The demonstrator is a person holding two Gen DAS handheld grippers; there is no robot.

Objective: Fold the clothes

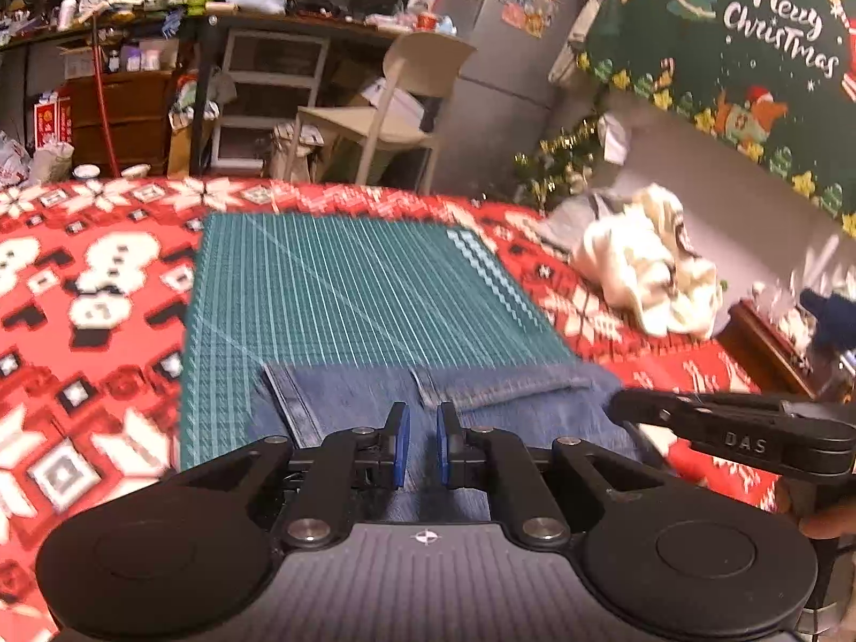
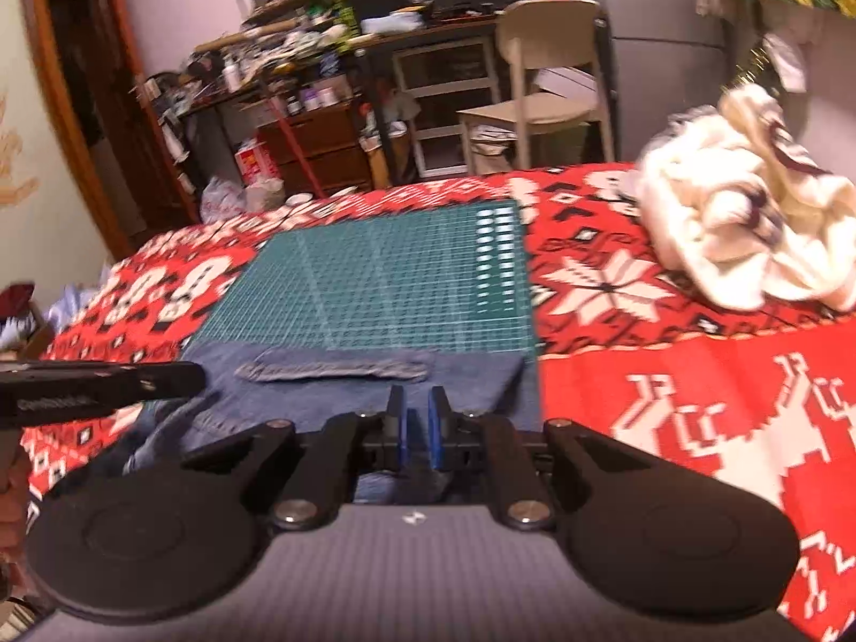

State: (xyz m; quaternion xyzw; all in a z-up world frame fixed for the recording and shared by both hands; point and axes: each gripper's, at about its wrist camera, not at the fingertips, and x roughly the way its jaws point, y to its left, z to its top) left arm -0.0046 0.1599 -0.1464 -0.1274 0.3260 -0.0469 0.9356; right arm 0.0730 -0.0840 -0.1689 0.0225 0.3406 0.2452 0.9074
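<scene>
Folded blue jeans point(image 1: 481, 390) point(image 2: 331, 390) lie flat on the near edge of a green cutting mat point(image 1: 348, 289) point(image 2: 385, 278), with a hem strip facing up. My left gripper point(image 1: 422, 428) hovers over the denim. Its blue pads stand a narrow gap apart and nothing is pinched between them. My right gripper point(image 2: 416, 422) is just above the jeans' right part, also slightly open and holding nothing. Each gripper's black finger point(image 1: 669, 412) point(image 2: 107, 380) shows at the side of the other's view.
A red patterned blanket point(image 1: 80, 321) point(image 2: 695, 401) covers the table. A crumpled pile of white clothes point(image 1: 642, 267) point(image 2: 749, 214) lies to the right of the mat. A beige chair point(image 1: 396, 107) point(image 2: 545, 80) and cluttered shelves stand beyond the far edge.
</scene>
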